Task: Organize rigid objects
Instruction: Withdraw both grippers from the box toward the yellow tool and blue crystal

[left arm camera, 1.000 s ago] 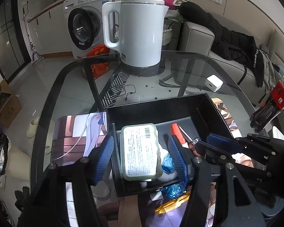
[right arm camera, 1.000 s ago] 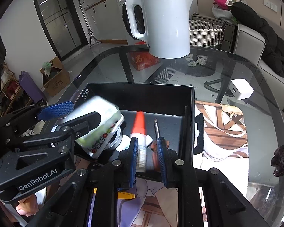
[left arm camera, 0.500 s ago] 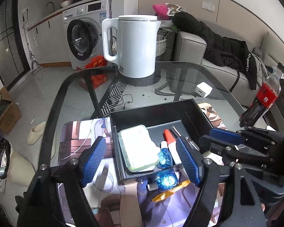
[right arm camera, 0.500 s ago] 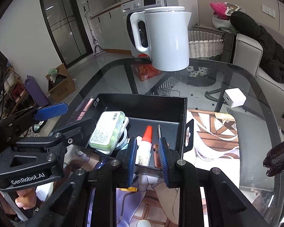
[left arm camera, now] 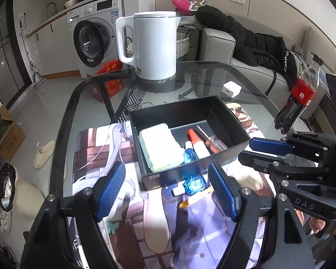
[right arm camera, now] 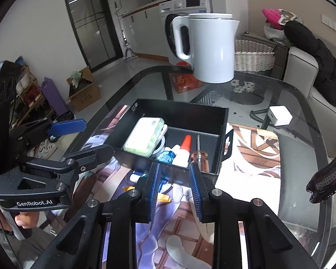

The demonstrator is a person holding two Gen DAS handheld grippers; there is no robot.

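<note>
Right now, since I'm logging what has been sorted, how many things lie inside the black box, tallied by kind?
Cases: 1, the pale green rectangular plastic case
Bottles: 2, the small blue plastic bottle and the white glue bottle with a red cap
Screwdrivers: 1, the clear-handled metal screwdriver
Total: 4 in the black rectangular box

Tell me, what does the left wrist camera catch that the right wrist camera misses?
Only the left view shows the whole cola bottle with its red label and the slipper on the floor. Only the right view shows the purple bag near the wall. Both show the black box, the green case inside it, and the white kettle.
</note>
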